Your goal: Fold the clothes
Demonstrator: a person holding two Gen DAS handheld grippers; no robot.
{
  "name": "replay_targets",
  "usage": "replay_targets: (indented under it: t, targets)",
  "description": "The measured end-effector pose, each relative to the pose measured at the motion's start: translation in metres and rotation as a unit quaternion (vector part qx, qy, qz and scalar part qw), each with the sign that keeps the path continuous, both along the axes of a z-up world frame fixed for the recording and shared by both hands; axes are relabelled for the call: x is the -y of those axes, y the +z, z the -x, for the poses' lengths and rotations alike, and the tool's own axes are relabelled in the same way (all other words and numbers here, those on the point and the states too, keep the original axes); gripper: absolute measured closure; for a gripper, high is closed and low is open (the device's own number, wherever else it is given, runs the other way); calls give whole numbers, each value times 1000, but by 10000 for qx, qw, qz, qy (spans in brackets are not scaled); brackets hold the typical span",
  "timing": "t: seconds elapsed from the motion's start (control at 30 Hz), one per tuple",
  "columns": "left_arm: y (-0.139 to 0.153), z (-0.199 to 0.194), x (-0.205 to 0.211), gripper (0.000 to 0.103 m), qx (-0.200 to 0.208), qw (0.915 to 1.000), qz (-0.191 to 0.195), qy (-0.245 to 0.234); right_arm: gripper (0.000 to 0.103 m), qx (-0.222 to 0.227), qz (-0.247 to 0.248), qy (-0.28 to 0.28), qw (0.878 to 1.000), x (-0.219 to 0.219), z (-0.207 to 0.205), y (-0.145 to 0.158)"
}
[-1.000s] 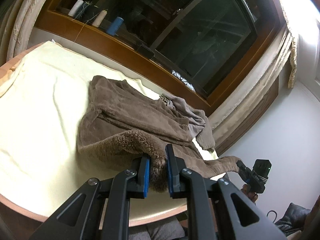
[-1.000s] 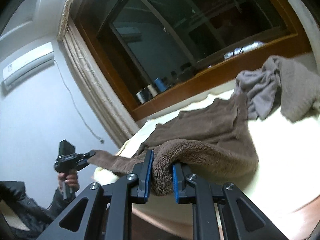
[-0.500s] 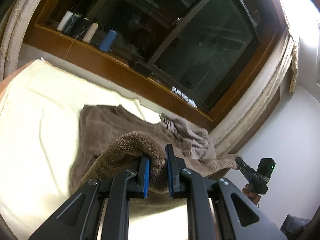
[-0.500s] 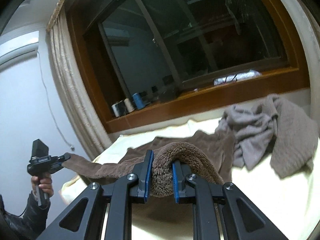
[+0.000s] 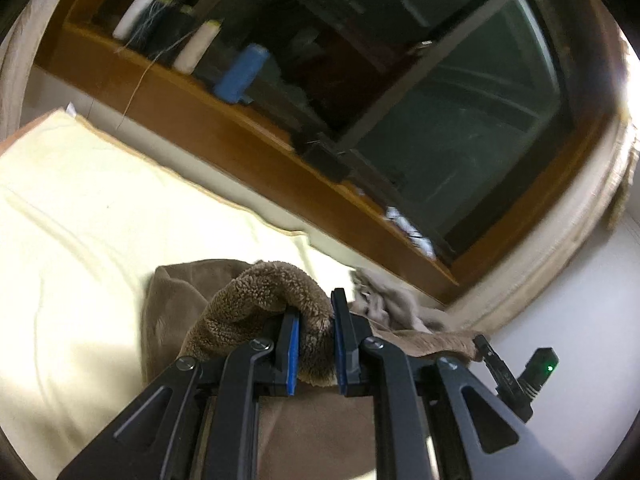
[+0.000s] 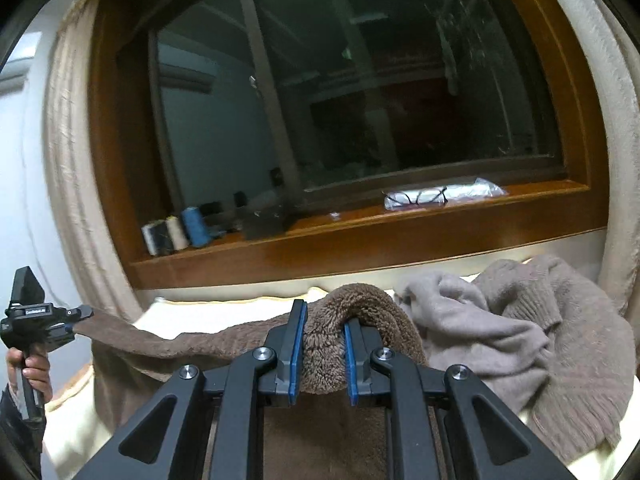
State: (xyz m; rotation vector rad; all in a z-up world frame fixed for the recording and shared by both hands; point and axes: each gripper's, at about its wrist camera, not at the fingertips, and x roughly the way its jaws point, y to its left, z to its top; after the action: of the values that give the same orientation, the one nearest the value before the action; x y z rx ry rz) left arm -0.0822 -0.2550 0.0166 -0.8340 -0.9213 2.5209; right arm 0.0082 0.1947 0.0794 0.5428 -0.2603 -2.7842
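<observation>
Four thread spools (image 6: 176, 234) sitting on the windowsill, two tools, left tool (image 5: 314, 344) and right tool (image 6: 323, 354) each pinching one brown fleece garment (image 6: 224, 338), its fuzzy edge lifting above the cream-covered worktop (image 5: 80, 240), two grey knits (image 6: 520, 336) lying crumpled rightward

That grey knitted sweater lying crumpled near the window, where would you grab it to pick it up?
Probably the raised fold on top of the grey sweater, coming down from above. It lies bunched on the cream sheet, so no flat edge shows; that raised ridge looks easiest for two fingers to pinch.

Bare cream sheet (image 5: 80, 220) left; grey sweater (image 6: 520, 332) right
</observation>
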Motion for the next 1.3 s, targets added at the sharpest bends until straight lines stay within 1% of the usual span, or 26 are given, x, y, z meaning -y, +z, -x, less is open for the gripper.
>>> replay_targets:
  t: [0.13,0.3,0.57,0.77,0.83,0.87,0.9,0.93,0.97,1.0,1.07,1.17,1.23,1.3]
  targets:
    - [-29,44,5,87,410,9990,-74,132,85,407,-12,-130,9991,2,48,-23]
    - [-57,76,3,87,753,9970,-41,185,85,926,-91,-233,9954,1,92,-60]
    - [-95,109,5,87,1214,9921,-71,300,85,1564,-199,-254,9872,2,125,-99]
    - [-111,122,2,86,1451,9888,-39,341,84,1951,-217,-277,9802,1,138,-117]
    - [-116,125,3,79,1604,9865,-101,309,80,2043,-187,-243,9784,0,141,-119]
    - [-116,125,4,75,1626,9861,-167,294,77,2055,-168,-239,9782,-1,141,-120]
    - [-116,124,6,63,1637,9858,-235,282,66,2043,-143,-193,9786,-1,141,-119]
    - [-112,122,7,45,1566,9867,-313,300,57,2019,-116,-127,9792,0,140,-118]
    - [-108,119,9,35,1494,9875,-391,317,39,1937,-72,-76,9810,0,138,-117]
    - [-104,117,10,23,1413,9883,-465,348,31,1826,-33,-70,9832,0,135,-114]
    - [-88,107,15,21,1108,9912,-496,530,29,1595,19,-114,9871,-1,127,-106]
    - [-65,93,18,21,706,9948,-409,604,29,1292,141,-137,9914,-7,117,-91]
    - [-54,84,11,21,593,9970,-117,482,27,1178,142,-135,9928,-8,111,-83]
    - [-46,76,-4,21,531,9978,323,217,26,1148,-14,-111,9933,-5,108,-78]
